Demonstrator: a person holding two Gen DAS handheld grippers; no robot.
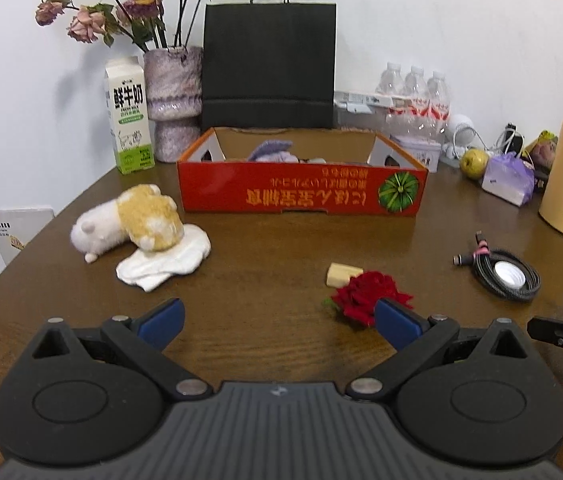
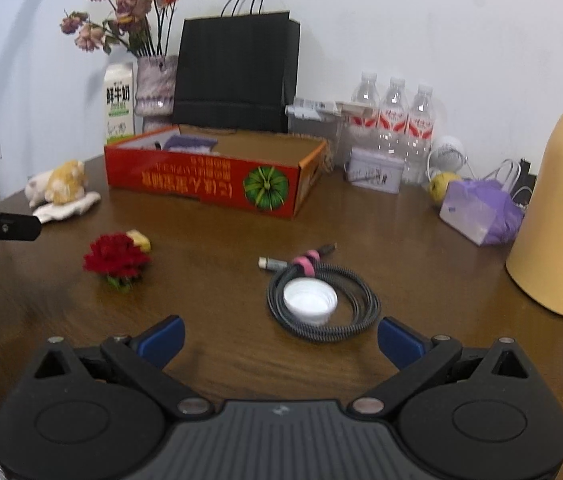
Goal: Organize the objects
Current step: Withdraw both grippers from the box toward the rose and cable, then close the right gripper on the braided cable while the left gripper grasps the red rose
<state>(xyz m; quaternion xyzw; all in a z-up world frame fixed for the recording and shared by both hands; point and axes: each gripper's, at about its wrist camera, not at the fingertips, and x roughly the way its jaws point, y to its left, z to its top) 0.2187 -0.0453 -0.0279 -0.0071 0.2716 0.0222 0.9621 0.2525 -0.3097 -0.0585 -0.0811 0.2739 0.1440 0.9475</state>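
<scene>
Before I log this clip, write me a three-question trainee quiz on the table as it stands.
1. True or false: the white cap sits inside the coiled cable.
2. What lies partly under the plush toy? A) white cloth B) milk carton C) black bag
3. Fill in: the left gripper and right gripper are both ____ and hold nothing.

Key
1. True; the cable rings the cap.
2. A; the white cloth spreads out beneath the toy, left of the red box.
3. Open; each gripper's blue pads stand wide apart over the table.
</scene>
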